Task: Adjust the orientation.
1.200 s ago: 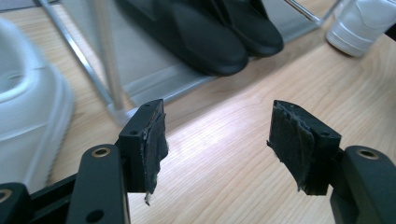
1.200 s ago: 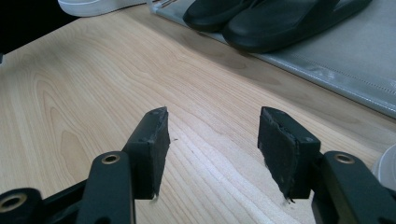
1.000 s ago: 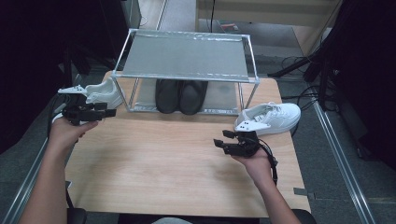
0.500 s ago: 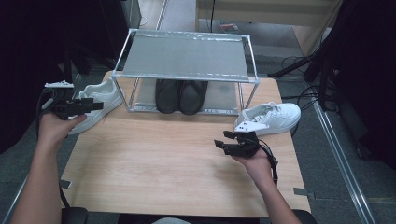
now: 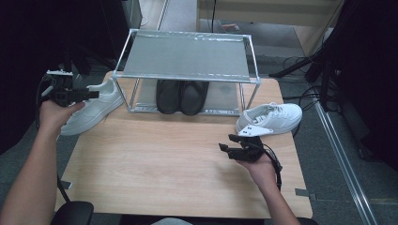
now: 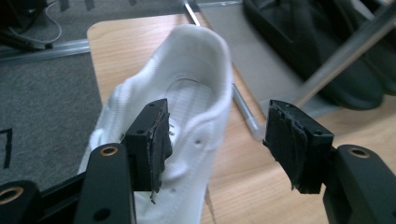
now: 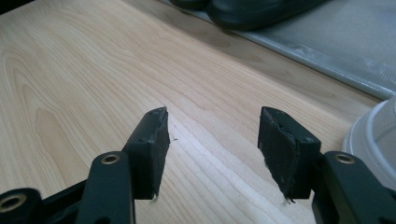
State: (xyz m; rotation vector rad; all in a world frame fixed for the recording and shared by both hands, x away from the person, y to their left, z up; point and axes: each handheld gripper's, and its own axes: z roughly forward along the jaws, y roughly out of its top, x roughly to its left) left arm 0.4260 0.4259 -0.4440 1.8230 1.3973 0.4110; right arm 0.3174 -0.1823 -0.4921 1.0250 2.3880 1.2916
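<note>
- wooden table (image 5: 155,178); largest item; bare wood at the near half
- metal rack (image 5: 185,58) stands at the far edge of the table; flat grey top shelf on thin legs
- pair of black shoes (image 5: 182,96) sits side by side under the rack, on its lower level; toes toward the person
- left white sneaker (image 5: 96,105) lies at the table's far-left corner, just beside the rack's left leg; part of it hangs past the table edge; in the left gripper view its heel collar (image 6: 201,60) points away from the camera, opening facing up
- right white sneaker (image 5: 270,117) lies at the far-right corner, near the rack's right leg; well apart from the left one
- left gripper (image 5: 77,95) is held over the left white sneaker near its heel end; jaws wide, have just been closing a little; in the left gripper view (image 6: 219,144) the shoe's side wall sits between them, close to the left pad, right pad clear of it; no grip
- right gripper (image 5: 227,150) hovers over bare table just in front of the right white sneaker; jaws wide, nothing between them (image 7: 212,144); sneaker's edge shows at the right margin of that view
</note>
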